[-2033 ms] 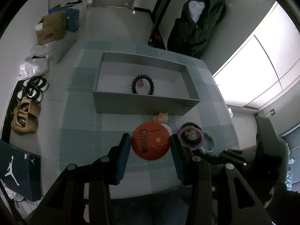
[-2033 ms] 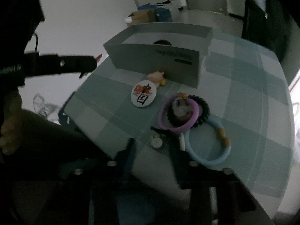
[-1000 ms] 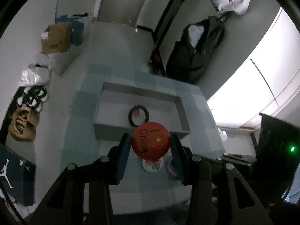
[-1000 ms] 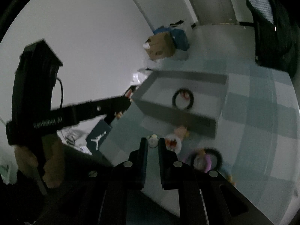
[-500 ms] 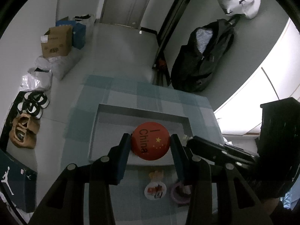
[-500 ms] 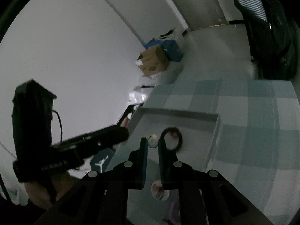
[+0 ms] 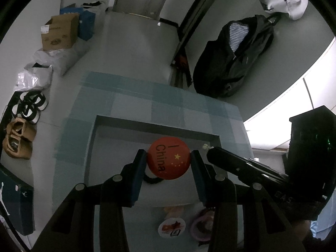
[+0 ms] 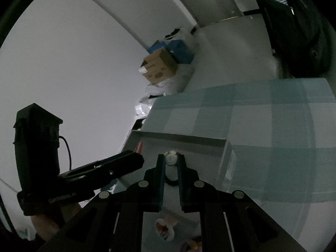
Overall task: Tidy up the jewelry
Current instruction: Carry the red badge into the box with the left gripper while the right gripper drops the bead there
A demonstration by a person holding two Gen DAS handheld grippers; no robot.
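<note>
Left gripper (image 7: 168, 160) & right gripper (image 8: 170, 160) clamped (both angled down)

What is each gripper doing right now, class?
Left gripper: shut on the red China badge.
Right gripper: shut on a small pale charm.

The round red pin badge (image 7: 168, 160) carries black lettering "I China" beside yellow stars. The dark blue shoe box (image 7: 14, 205) standing on the floor at the left bears a white Jumpman figure logo. The round white badge (image 7: 171, 227) on the checked tablecloth shows red and black marks, too small to read. Pale lettering on the body of the black left gripper (image 8: 138, 151) is illegible.
</note>
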